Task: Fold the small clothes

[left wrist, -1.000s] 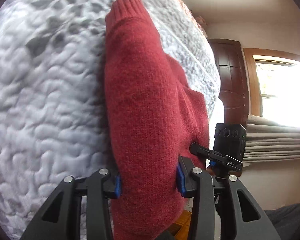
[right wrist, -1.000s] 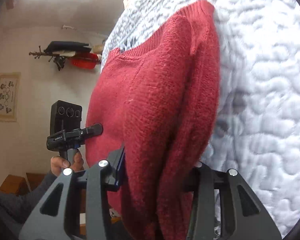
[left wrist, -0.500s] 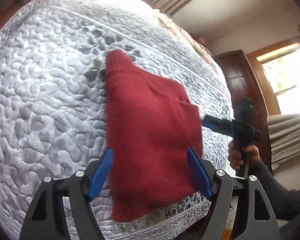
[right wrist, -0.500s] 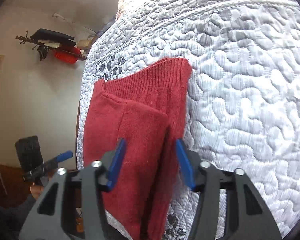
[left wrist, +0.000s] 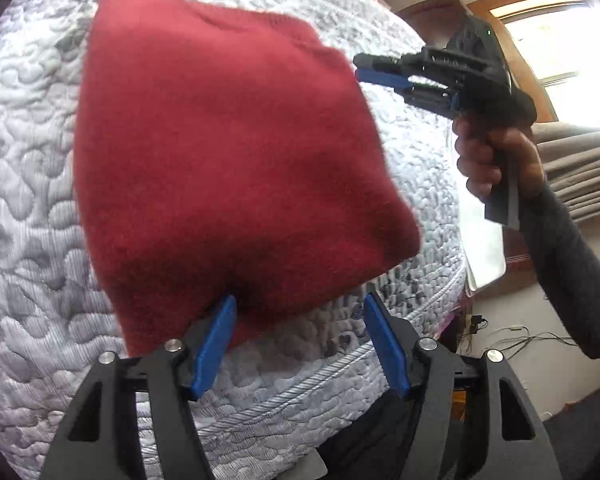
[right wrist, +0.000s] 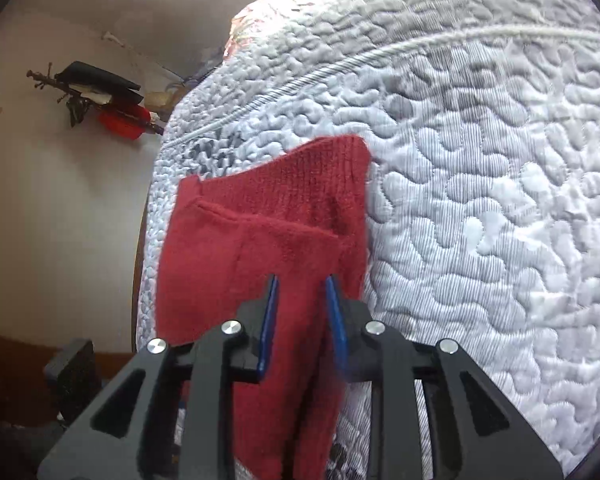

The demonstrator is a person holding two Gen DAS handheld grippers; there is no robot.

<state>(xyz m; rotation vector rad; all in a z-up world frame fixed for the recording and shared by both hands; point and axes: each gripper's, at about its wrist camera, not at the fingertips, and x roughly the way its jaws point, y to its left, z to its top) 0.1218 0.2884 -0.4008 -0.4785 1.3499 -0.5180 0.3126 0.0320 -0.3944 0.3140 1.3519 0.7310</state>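
Observation:
A red knit sweater [left wrist: 228, 160] lies folded into a compact rectangle on the white quilted bedspread [left wrist: 28, 160], close to the bed's edge. My left gripper [left wrist: 300, 332] is open at the sweater's near edge, its blue pads spread wide and holding nothing. A hand [left wrist: 496, 160] holds my right gripper [left wrist: 360, 68] at the sweater's far right corner. In the right wrist view the right gripper [right wrist: 302, 312] hovers over the sweater [right wrist: 260, 240]. Its jaws are narrowed but still apart, and the folded layers and ribbed hem show through the gap.
The bedspread [right wrist: 480, 200] stretches away to the right of the sweater. A wall rack [right wrist: 104, 100] with black and red items hangs beyond the bed. A bright window [left wrist: 572, 40], a dark wooden door [left wrist: 432, 12] and floor cables [left wrist: 520, 332] lie off the bed's edge.
Both grippers let go of the sweater, which was hanging and now lies folded on the bed. Both have drawn back. The right jaws have narrowed since half a second ago.

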